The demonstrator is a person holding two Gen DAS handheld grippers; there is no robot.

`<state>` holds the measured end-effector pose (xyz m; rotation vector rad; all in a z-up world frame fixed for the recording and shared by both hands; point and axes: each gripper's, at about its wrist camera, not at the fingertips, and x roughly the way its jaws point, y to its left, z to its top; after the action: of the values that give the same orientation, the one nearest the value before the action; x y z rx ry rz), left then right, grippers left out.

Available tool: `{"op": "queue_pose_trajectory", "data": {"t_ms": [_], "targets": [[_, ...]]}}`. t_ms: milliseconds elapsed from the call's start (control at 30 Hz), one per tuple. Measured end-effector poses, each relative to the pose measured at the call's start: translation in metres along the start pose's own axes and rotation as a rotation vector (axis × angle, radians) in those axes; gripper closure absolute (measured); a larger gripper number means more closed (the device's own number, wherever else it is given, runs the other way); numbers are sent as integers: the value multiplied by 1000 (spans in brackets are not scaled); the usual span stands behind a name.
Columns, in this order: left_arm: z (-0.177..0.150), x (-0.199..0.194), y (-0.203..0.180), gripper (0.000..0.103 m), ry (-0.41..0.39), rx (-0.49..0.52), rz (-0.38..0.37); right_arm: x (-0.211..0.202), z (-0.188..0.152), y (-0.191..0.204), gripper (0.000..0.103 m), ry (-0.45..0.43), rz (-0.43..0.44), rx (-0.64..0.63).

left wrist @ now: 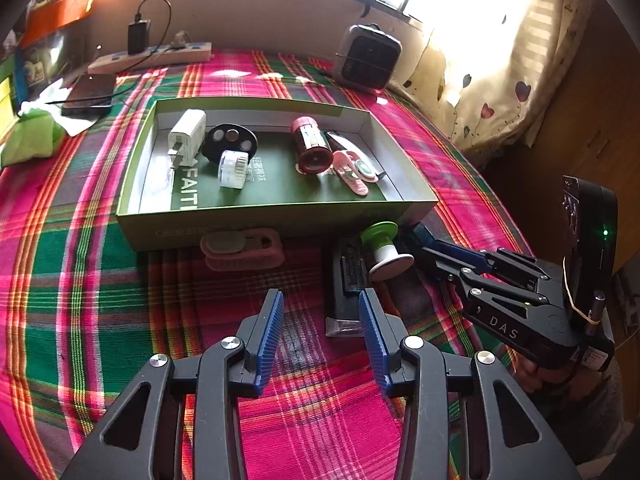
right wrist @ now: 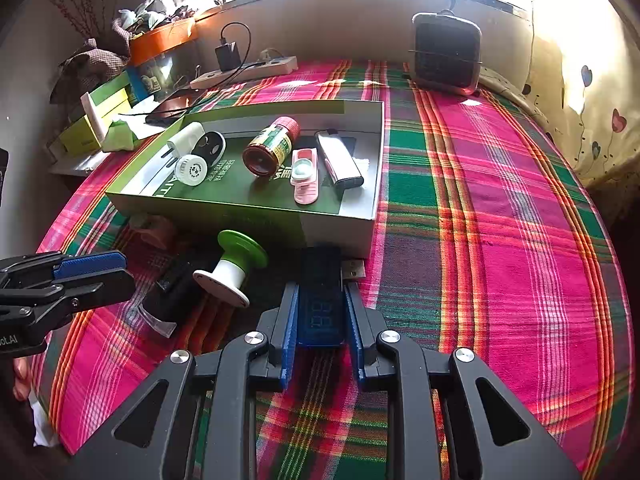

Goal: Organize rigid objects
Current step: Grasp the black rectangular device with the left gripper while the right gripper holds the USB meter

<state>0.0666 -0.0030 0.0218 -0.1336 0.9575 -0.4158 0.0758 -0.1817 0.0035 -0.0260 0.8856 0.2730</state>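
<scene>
The blue USB meter (right wrist: pixel 320 304) lies on the cloth against the box (right wrist: pixel 340 236), pinched by your right gripper (right wrist: pixel 320 320); lifting crooked could snag its plug. Your left gripper (left wrist: pixel 320 336) hangs spread, empty.

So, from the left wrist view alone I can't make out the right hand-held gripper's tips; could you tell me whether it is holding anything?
Observer: Yes. The right hand-held gripper is shut on a blue USB tester, with its pads on the long sides.
Operator: Thank you. Which way does the plug point?
Observer: The plug points away from the camera towards the box, close to its near wall; I cannot tell whether they touch.
Operator: And the display?
Observer: The display faces up and shows faint digits.
</scene>
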Motion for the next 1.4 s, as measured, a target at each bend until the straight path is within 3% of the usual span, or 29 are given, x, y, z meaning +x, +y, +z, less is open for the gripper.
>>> {"op": "queue_pose_trajectory", "data": {"t_ms": [233,667,1400], "targets": [[2,9,-12,63,14,44,11,-8,-8,-10,80,-2,-3,23],[5,26,-29,63,22,117,117,-21,-23,-18,80,-19,-15,45],[9,38,-32,63,3,129,167,-22,-25,-22,80,-29,8,59]]}}
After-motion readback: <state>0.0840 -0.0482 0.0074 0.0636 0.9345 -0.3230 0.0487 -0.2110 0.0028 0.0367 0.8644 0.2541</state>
